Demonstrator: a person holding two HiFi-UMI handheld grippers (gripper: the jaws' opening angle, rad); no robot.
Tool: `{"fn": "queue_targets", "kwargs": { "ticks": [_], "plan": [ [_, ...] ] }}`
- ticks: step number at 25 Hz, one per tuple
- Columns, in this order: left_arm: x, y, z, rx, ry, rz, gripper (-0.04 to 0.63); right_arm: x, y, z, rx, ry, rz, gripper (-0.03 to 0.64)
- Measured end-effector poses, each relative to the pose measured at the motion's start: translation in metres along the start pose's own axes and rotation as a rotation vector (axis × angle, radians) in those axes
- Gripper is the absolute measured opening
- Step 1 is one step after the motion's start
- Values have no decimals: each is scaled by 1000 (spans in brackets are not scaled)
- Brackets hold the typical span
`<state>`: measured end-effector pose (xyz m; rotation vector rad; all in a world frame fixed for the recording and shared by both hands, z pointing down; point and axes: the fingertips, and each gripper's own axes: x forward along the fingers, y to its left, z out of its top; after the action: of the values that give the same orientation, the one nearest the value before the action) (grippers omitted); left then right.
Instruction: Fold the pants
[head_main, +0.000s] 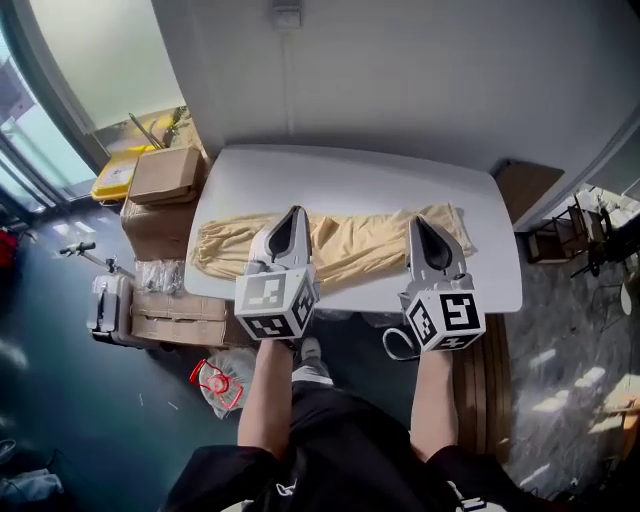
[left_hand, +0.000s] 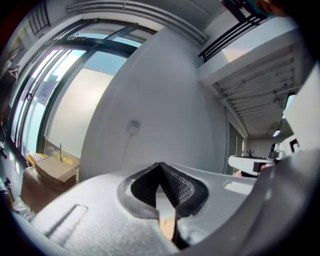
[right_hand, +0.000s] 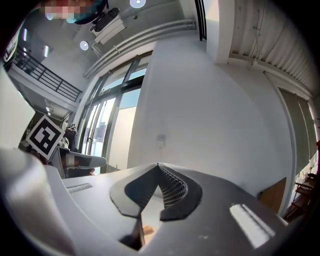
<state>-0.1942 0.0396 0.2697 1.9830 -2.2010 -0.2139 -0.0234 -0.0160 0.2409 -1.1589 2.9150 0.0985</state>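
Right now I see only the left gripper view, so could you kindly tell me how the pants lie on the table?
Observer: The tan pants lie spread lengthwise across the white table, left to right in the head view, not yet folded.
Operator: Thank you. Where is my left gripper relative to them?
Observer: The left gripper is over the pants, a little left of their middle, with its tip near their far edge.
Operator: And the right one?
Observer: The right gripper is over the right part of the pants, jaws together, with no cloth between them.
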Motion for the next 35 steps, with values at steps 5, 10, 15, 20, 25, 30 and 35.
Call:
{"fn": "queue_targets", "kwargs": {
  "ticks": [5,10,15,20,25,30,35],
  "plan": [
    [62,22,26,23,-27,-29,3,65,-25,11,7,-34,-28,5],
    [110,23,24,30,-7,-69,3,104,-44,9,4,-34,-34,5],
    [143,8,24,12,15,-73,3,124,-76,-7,45,0,-59,5],
    [167,-11,17,38,40,-90,3,143,-95,-15,70,25,-32,5],
    [189,-28,2,58,69,-119,3,155,-109,-23,71,19,-10,5],
    [211,-48,-15,52,107,-154,3,155,-140,-29,84,16,-36,5],
    [227,-81,-38,36,156,-228,3,136,-172,-49,89,63,-93,6]
  ]
}}
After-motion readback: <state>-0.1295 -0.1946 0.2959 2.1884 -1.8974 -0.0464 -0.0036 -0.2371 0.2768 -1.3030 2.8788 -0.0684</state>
